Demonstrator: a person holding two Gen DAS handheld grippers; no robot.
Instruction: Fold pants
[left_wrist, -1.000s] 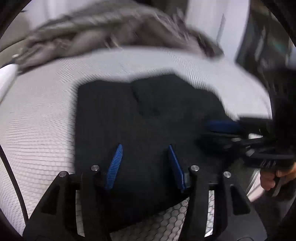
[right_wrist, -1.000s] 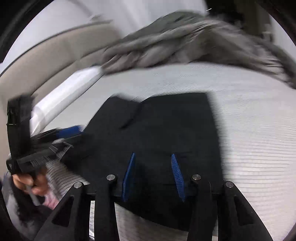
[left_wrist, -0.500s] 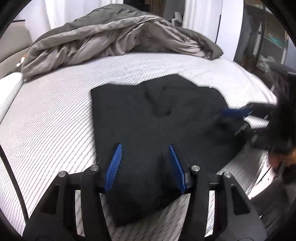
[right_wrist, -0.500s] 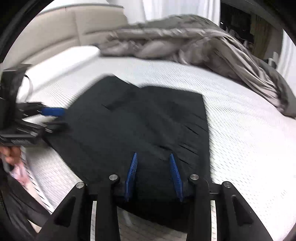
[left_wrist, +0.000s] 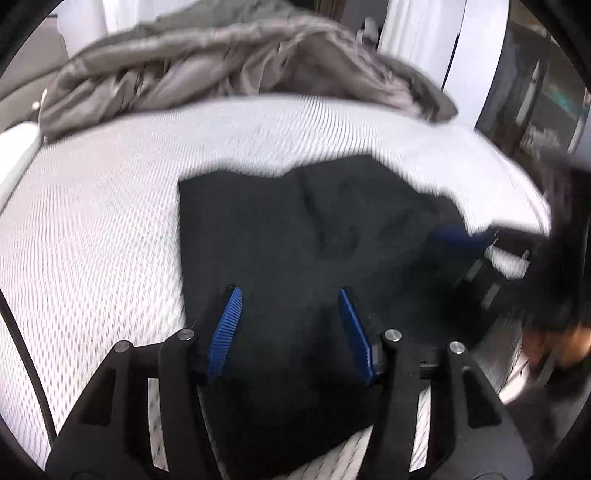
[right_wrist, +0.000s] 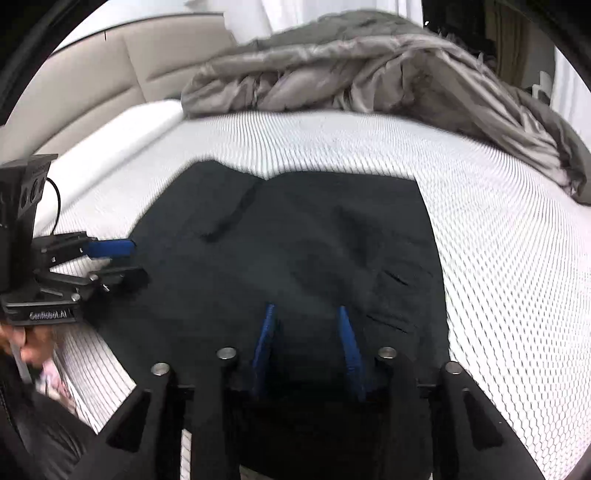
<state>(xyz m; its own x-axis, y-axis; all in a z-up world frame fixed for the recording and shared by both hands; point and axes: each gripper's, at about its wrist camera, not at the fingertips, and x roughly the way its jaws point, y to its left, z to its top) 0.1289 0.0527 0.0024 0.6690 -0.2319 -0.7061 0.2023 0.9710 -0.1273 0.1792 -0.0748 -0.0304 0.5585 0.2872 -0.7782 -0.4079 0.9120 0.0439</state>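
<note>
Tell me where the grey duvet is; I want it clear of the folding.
The grey duvet lies bunched along the far side of the bed, beyond the black pants with bare mattress between, in both wrist views.

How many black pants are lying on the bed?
1: the black pants lie flat on the white mattress, in front of the gray blanket. More could hide underneath.

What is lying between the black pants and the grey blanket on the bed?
Nothing: only bare white mattress separates the black pants from the grey blanket. The right wrist view shows this most sharply.
</note>
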